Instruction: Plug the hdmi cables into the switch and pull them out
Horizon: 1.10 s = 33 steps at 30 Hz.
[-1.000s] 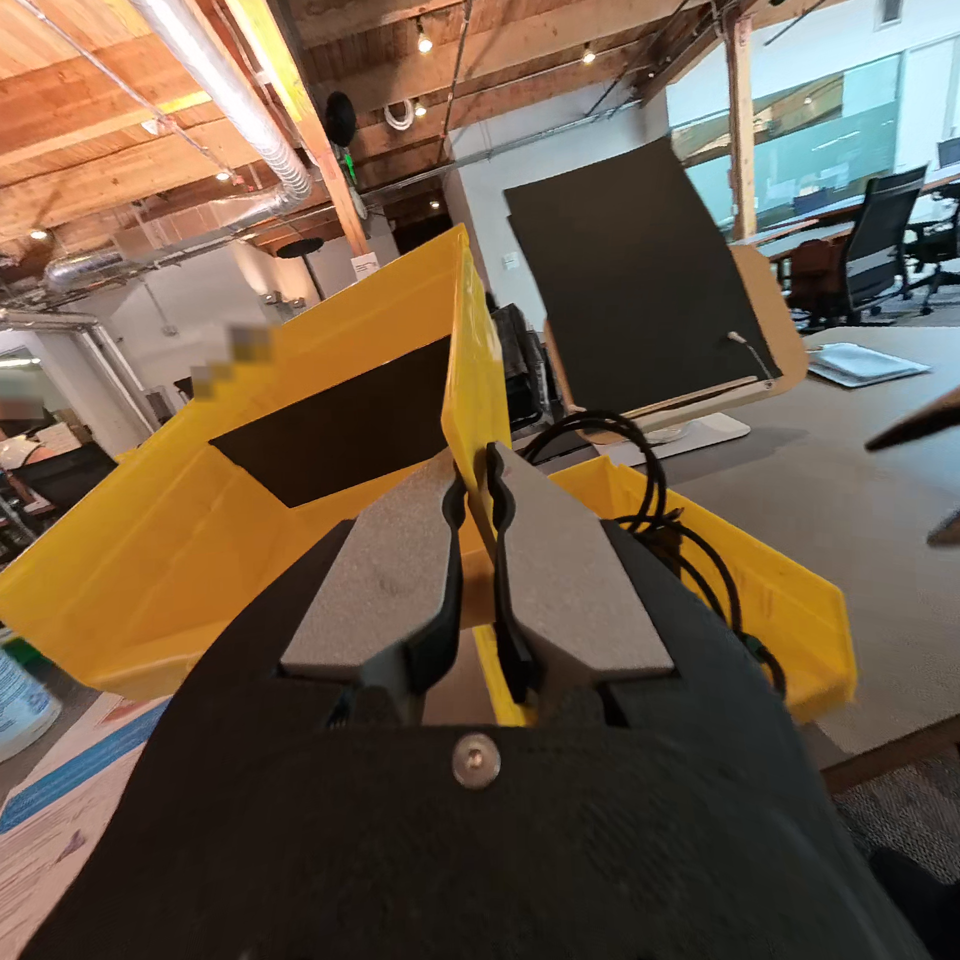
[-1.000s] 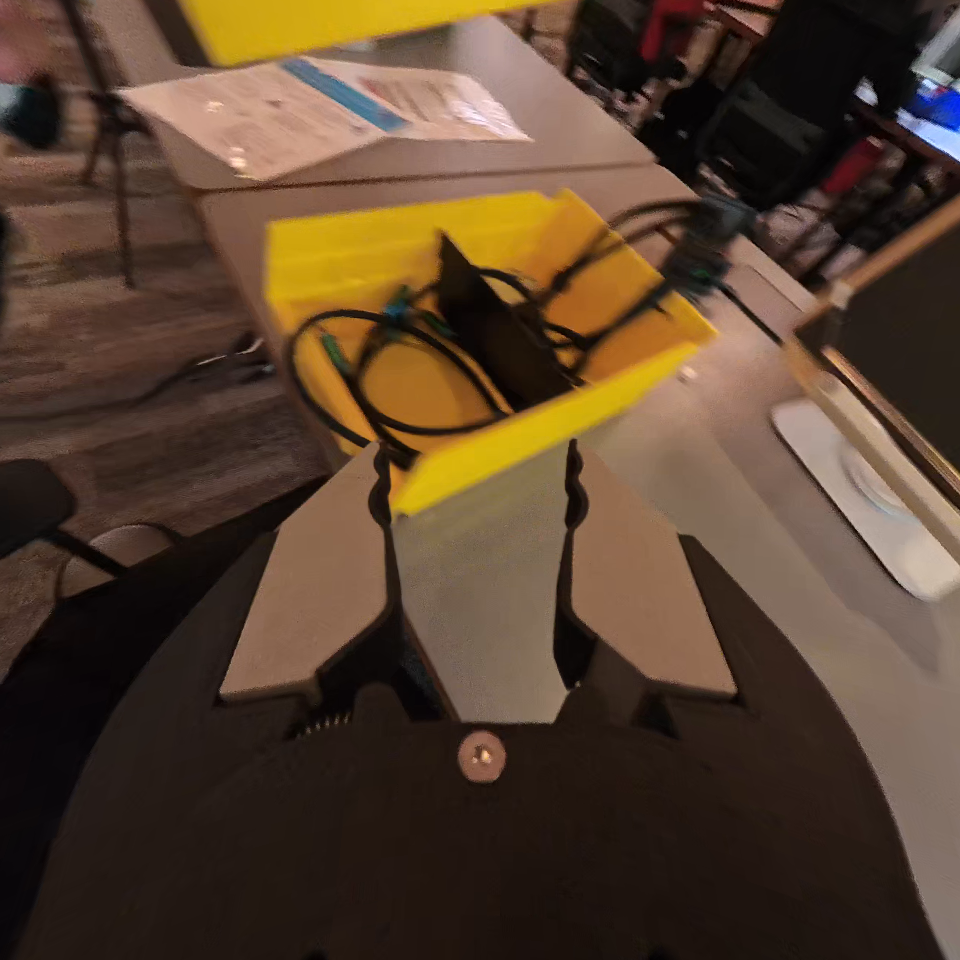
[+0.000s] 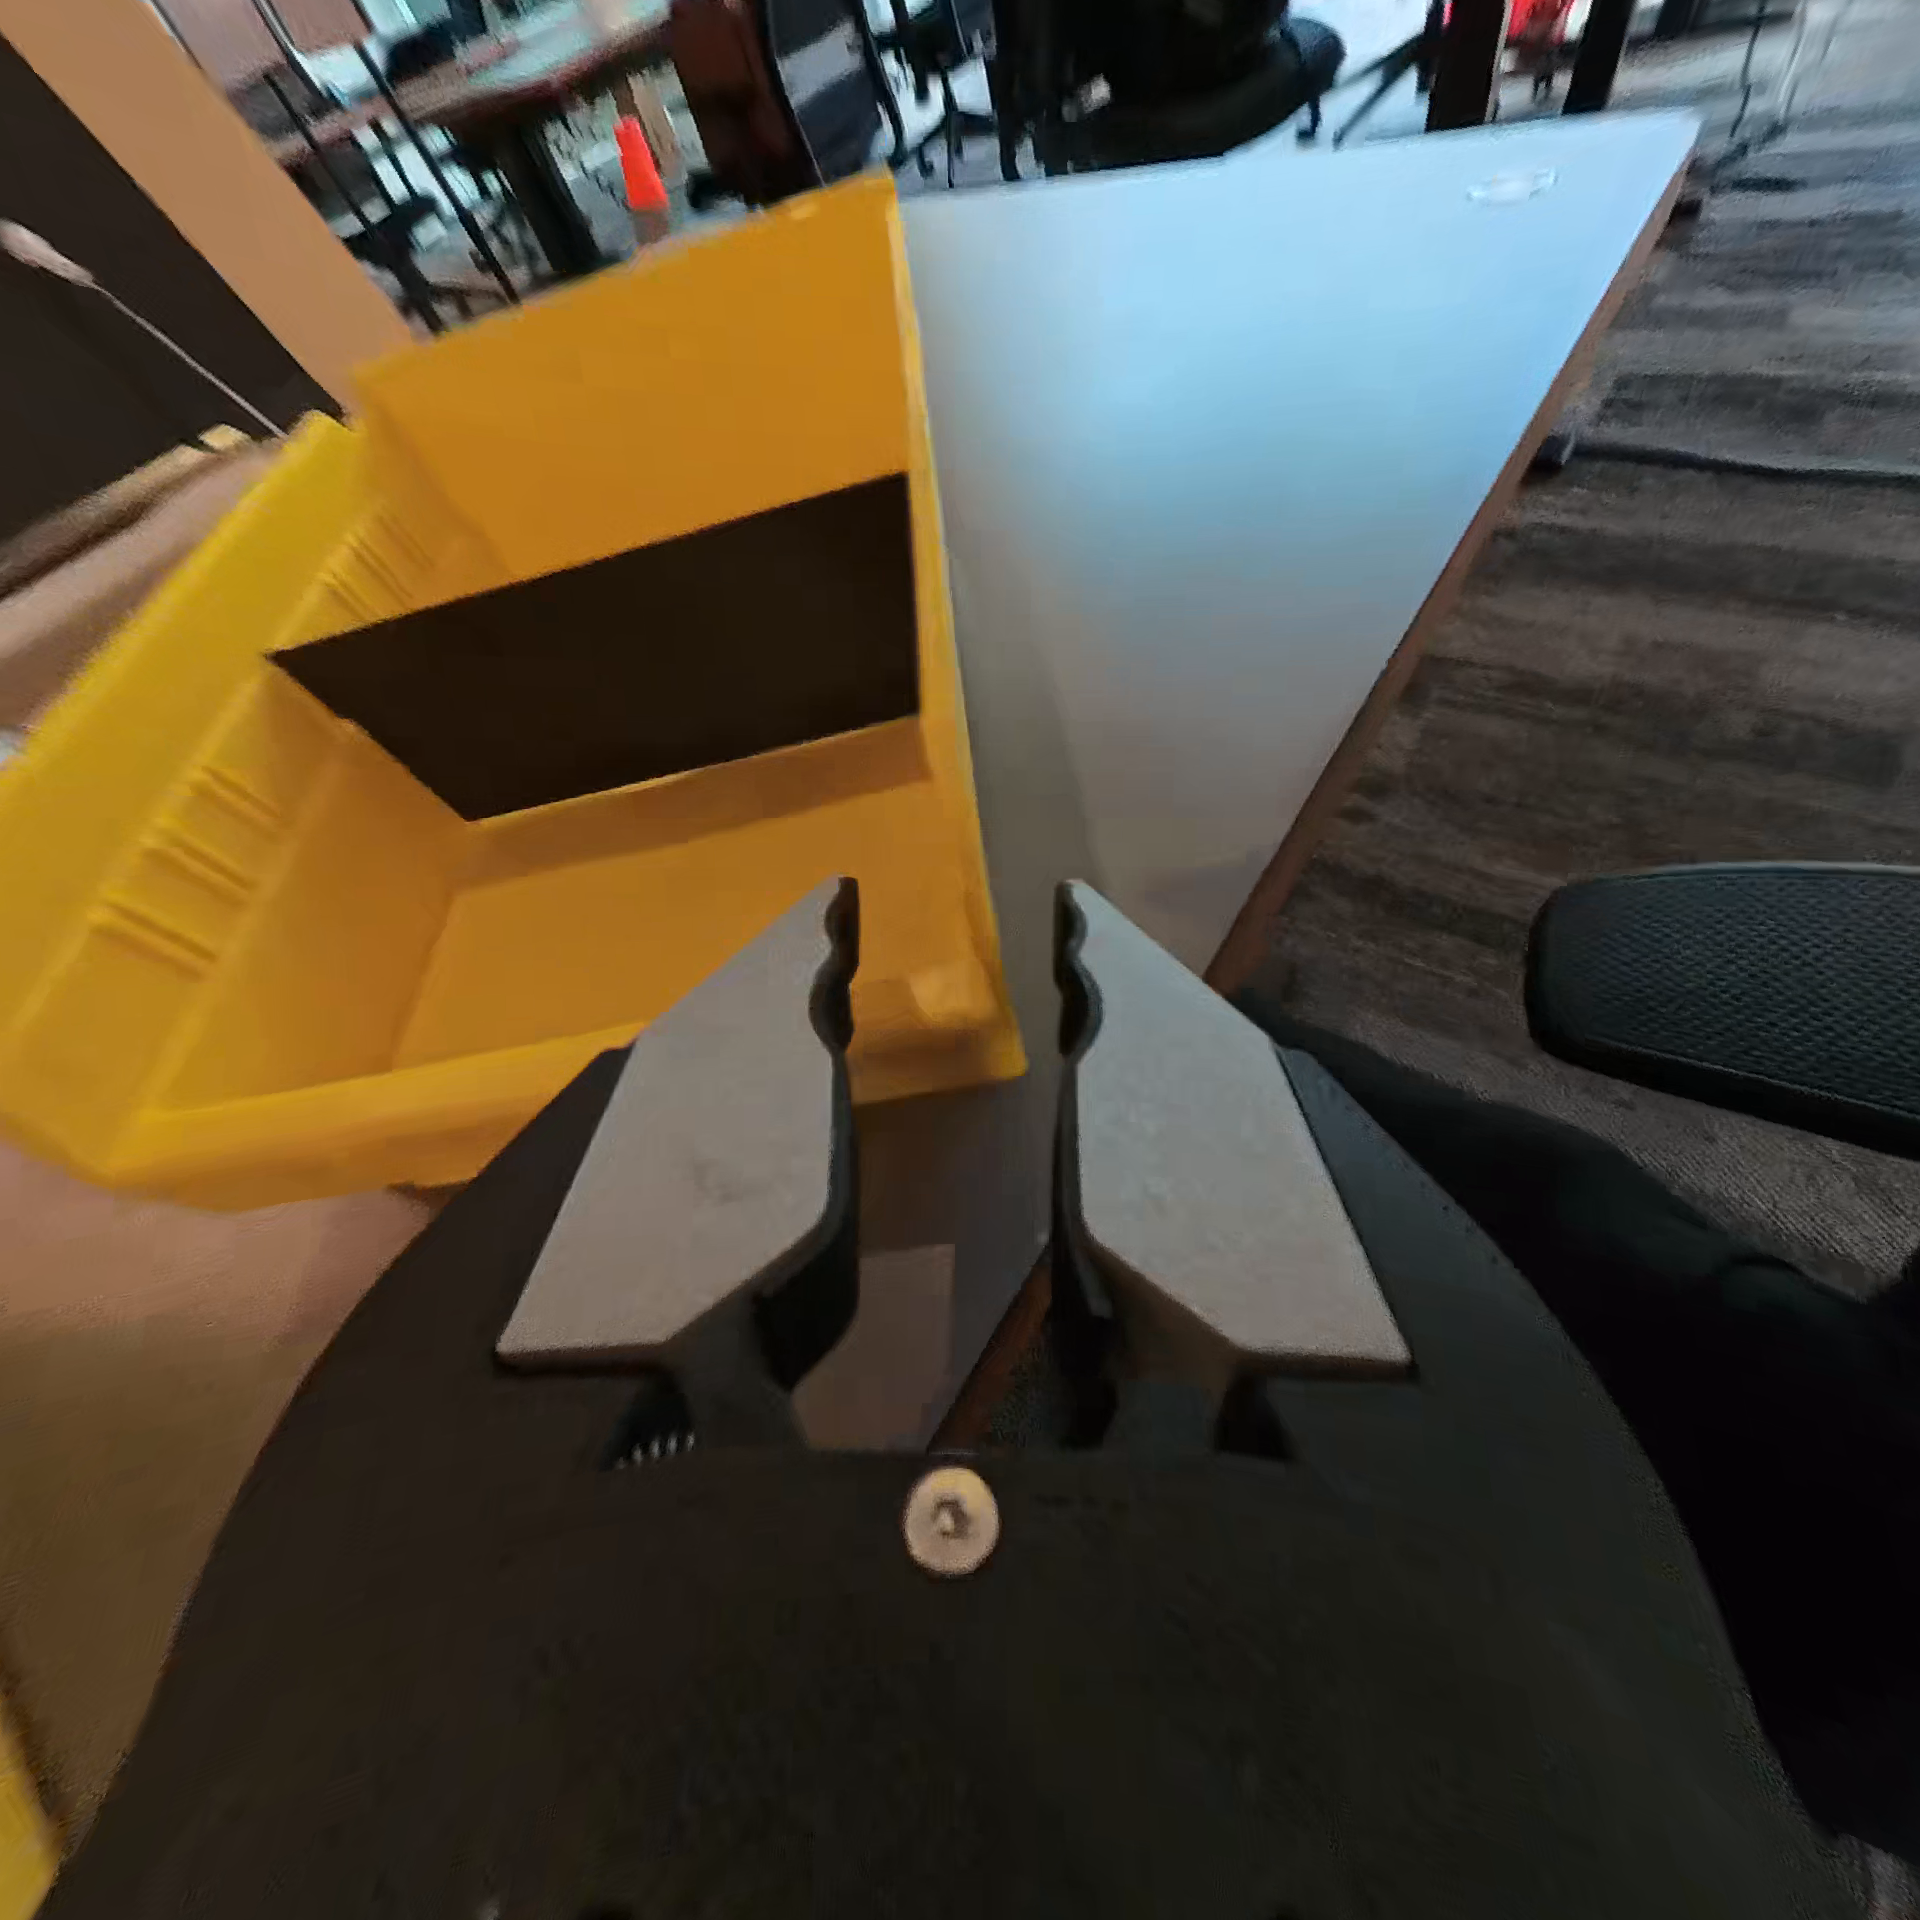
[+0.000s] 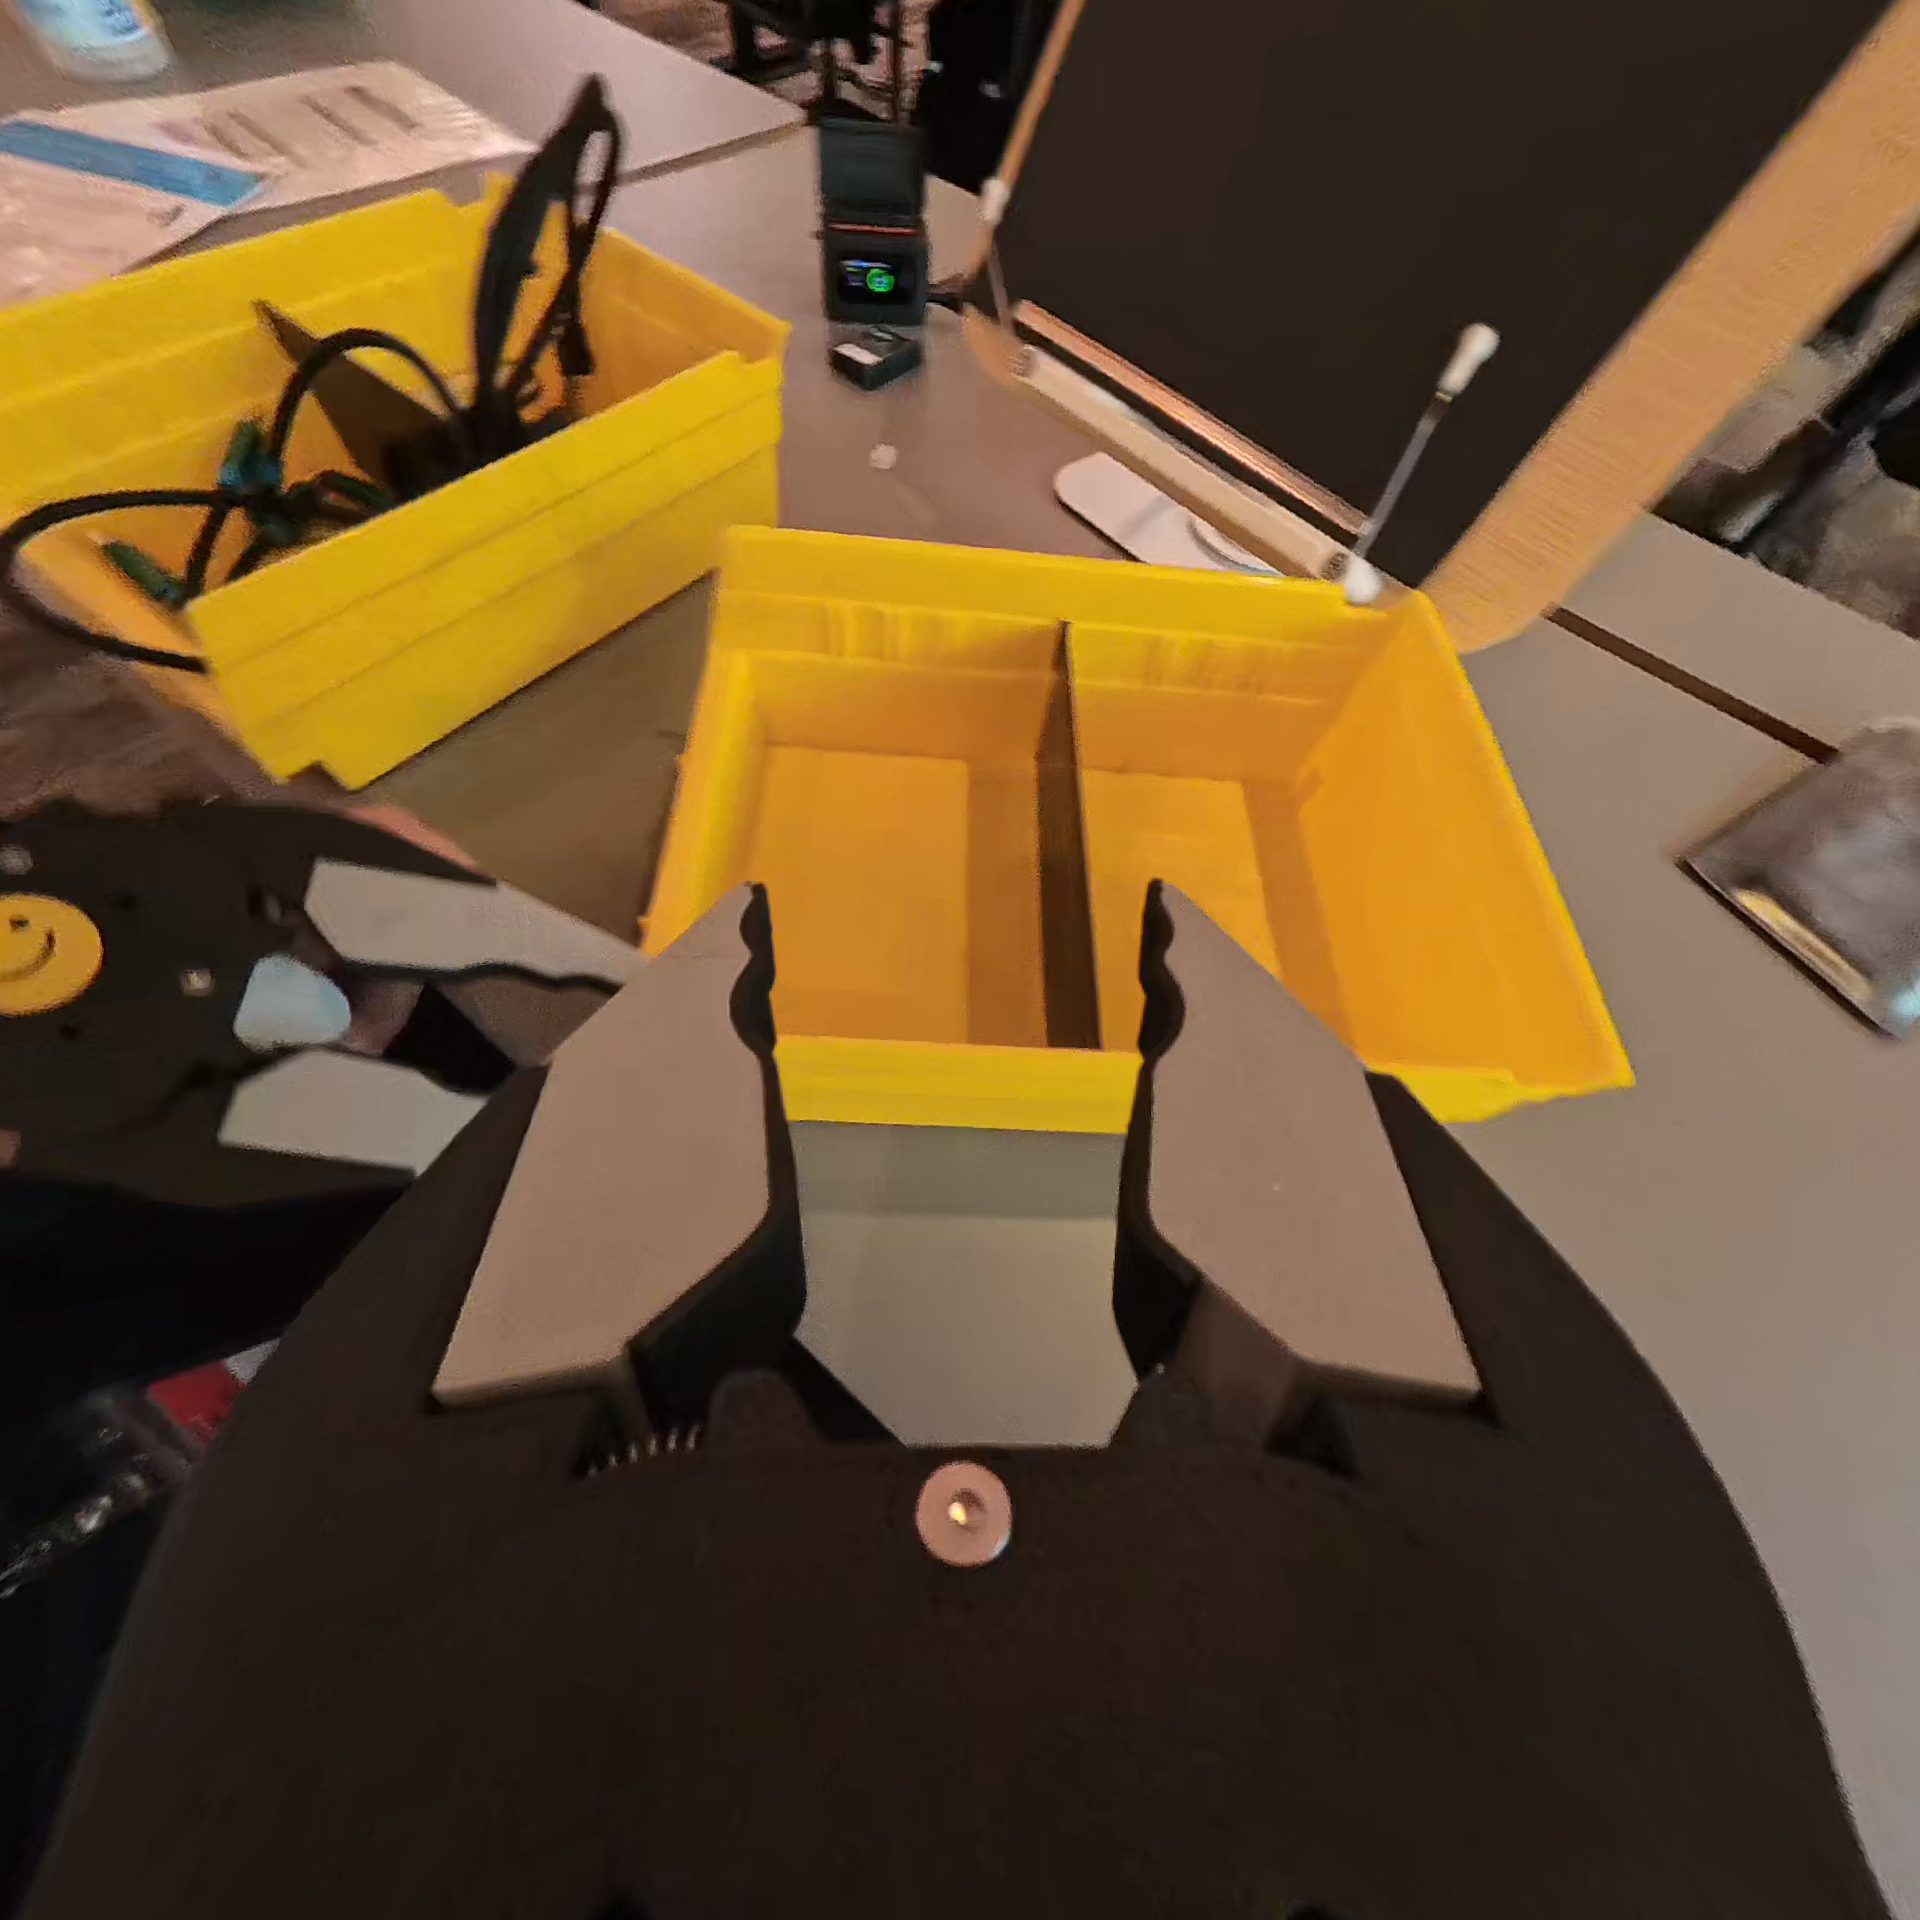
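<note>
Cables (image 4: 312, 457) in far bin (image 4: 499, 582) — well beyond open right gripper (image 4: 956, 966).

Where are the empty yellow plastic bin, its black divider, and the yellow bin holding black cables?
empty yellow plastic bin (image 4: 1455, 852): right wrist view, right inner wall.
black divider (image 4: 1062, 831): right wrist view, upper face.
yellow bin holding black cables (image 4: 499, 613): right wrist view, front wall.

Two yellow bins sit on the table (image 4: 1714, 1299): the divided bin (image 4: 1455, 831), bare inside with one black divider (image 4: 1065, 831) making two compartments, and left of it the cable bin (image 4: 499, 582). That one holds a tangle of black cables (image 4: 343, 416), too knotted to count
</note>
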Tool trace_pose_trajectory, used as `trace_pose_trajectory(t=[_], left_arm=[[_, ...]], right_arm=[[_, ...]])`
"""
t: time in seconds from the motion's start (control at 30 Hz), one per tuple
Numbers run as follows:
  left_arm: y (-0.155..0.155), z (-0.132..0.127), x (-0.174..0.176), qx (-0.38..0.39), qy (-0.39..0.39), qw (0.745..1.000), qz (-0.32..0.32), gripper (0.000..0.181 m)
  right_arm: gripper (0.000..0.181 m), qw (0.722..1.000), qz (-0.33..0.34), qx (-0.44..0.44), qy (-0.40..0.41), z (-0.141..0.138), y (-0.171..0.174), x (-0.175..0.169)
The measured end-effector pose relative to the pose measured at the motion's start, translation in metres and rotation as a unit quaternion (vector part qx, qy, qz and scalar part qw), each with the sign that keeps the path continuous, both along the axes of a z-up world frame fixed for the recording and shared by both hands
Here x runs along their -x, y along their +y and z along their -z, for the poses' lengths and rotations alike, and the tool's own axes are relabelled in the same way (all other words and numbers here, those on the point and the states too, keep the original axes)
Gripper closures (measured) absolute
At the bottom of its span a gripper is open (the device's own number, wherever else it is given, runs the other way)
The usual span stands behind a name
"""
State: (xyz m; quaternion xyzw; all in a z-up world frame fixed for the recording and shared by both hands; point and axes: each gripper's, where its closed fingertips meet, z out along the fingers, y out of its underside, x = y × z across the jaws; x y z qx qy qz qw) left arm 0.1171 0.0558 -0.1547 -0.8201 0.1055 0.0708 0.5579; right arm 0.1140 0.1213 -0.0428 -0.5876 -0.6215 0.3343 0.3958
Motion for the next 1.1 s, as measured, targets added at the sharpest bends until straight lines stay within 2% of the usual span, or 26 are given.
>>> trace_pose_trajectory(t=[0.03,0.07,0.1,0.17,0.23,0.3,0.37,0.47,0.53,0.63,0.73,0.8,0.83,0.87,1.0,1.1], left_arm=[[-0.009,-0.011,0.007,-0.016,0.001,1.0,-0.006,0.14],[-0.02,-0.019,0.014,-0.019,0.006,1.0,-0.012,0.125],[-0.033,-0.025,0.023,-0.005,0.016,1.0,-0.011,0.12],[-0.064,-0.04,0.054,0.017,0.045,0.998,-0.034,0.121],[-0.095,-0.053,0.078,0.033,0.034,0.998,-0.039,0.119],[-0.116,-0.071,0.095,0.009,-0.007,0.999,-0.05,0.116],[-0.13,-0.082,0.113,-0.014,-0.01,0.997,-0.071,0.118],[-0.144,-0.088,0.135,-0.021,0.004,0.994,-0.108,0.12],[-0.15,-0.088,0.14,-0.023,0.002,0.993,-0.116,0.123],[-0.158,-0.075,0.157,0.012,0.022,0.988,-0.151,0.123],[-0.16,-0.065,0.163,0.03,0.011,0.987,-0.156,0.12],[-0.161,-0.063,0.166,0.032,0.001,0.987,-0.159,0.12],[-0.162,-0.062,0.168,0.034,0.002,0.986,-0.164,0.12],[-0.162,-0.059,0.169,0.038,0.005,0.986,-0.165,0.12],[-0.151,-0.046,0.162,0.053,-0.001,0.987,-0.155,0.119],[-0.137,-0.026,0.157,0.074,-0.017,0.985,-0.153,0.122]], right_arm=[[0.11,1.0,-0.015,-0.003,-0.001,0.0,-0.01,0.003],[0.106,1.0,-0.029,-0.005,-0.006,0.003,-0.02,0.007],[0.099,0.999,-0.041,-0.006,-0.018,0.008,-0.029,0.012],[0.092,0.997,-0.05,-0.018,-0.058,0.025,-0.043,0.022],[0.09,0.994,-0.049,-0.047,-0.09,0.042,-0.054,0.035],[0.089,0.987,-0.067,-0.068,-0.13,0.063,-0.071,0.045],[0.087,0.977,-0.081,-0.098,-0.173,0.084,-0.083,0.051],[0.092,0.95,-0.041,-0.191,-0.245,0.109,-0.059,0.045],[0.077,0.944,-0.025,-0.19,-0.268,0.115,-0.043,0.036],[0.07,0.945,-0.003,-0.144,-0.295,0.115,-0.019,0.014],[0.063,0.936,0.048,-0.136,-0.321,0.115,0.019,-0.018],[0.077,0.94,0.079,-0.13,-0.304,0.105,0.04,-0.034],[0.096,0.941,0.113,-0.134,-0.291,0.096,0.054,-0.042],[0.1,0.94,0.138,-0.134,-0.283,0.088,0.064,-0.051],[0.101,0.96,0.139,-0.105,-0.221,0.063,0.064,-0.062],[0.102,0.982,0.092,-0.076,-0.146,0.041,0.039,-0.04]])
